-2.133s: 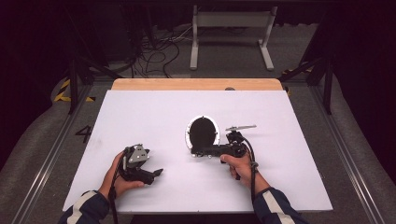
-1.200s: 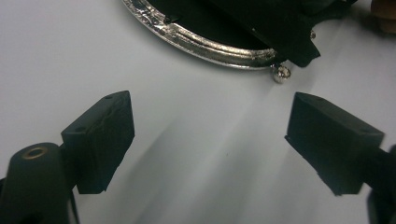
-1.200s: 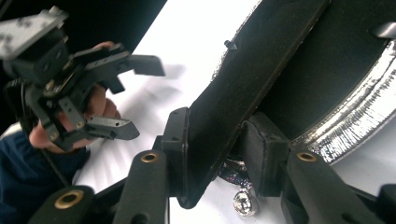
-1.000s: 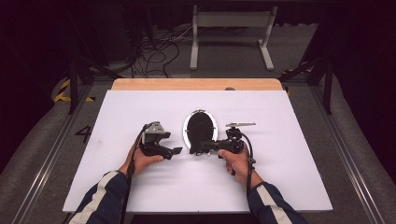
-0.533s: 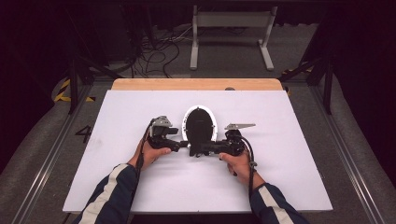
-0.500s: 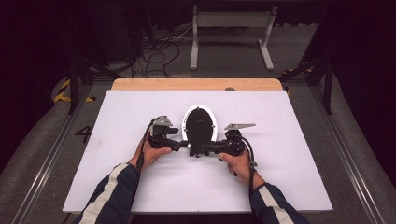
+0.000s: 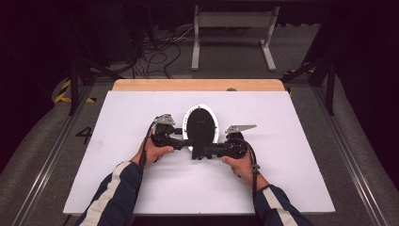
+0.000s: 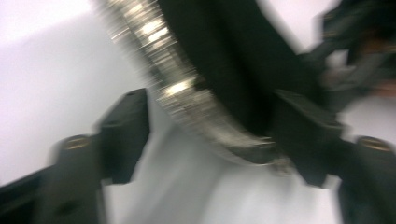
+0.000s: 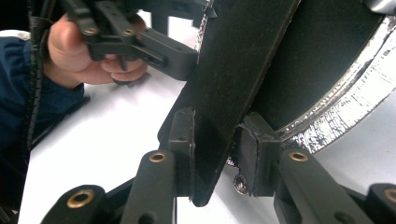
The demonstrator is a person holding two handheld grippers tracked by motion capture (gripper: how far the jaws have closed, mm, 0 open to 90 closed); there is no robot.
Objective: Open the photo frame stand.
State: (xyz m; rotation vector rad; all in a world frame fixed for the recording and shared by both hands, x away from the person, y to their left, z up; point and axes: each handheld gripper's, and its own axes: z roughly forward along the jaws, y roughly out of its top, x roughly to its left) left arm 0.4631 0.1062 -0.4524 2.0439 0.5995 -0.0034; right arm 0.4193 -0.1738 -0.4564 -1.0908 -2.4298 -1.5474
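Observation:
An oval frame [image 7: 200,123] with a glittery silver rim [image 9: 345,112] and a black back stands tilted at the middle of the white table [image 7: 141,188]. My right gripper [image 9: 215,140] is shut on the flat black strut [image 9: 233,84] at the frame's back, and sits below the frame [image 7: 201,151] in the high view. My left gripper [image 7: 182,142] reaches in from the left. Its jaws have just been closing, with the silver rim [image 8: 177,88] between them [image 8: 215,135]. One pad [image 8: 123,135] stands clear of the rim. That view is blurred.
A wooden strip [image 7: 197,84] runs along the table's far edge. Beyond it are a white metal stand [image 7: 233,28] and loose cables [image 7: 160,47] on the floor. Rails [image 7: 42,174] flank the table. A person's hand [image 9: 79,60] holds the left gripper.
The left hand has come from the table's front left up to the frame's left side, and its jaws have narrowed around the rim. The right gripper has kept its hold on the strut.

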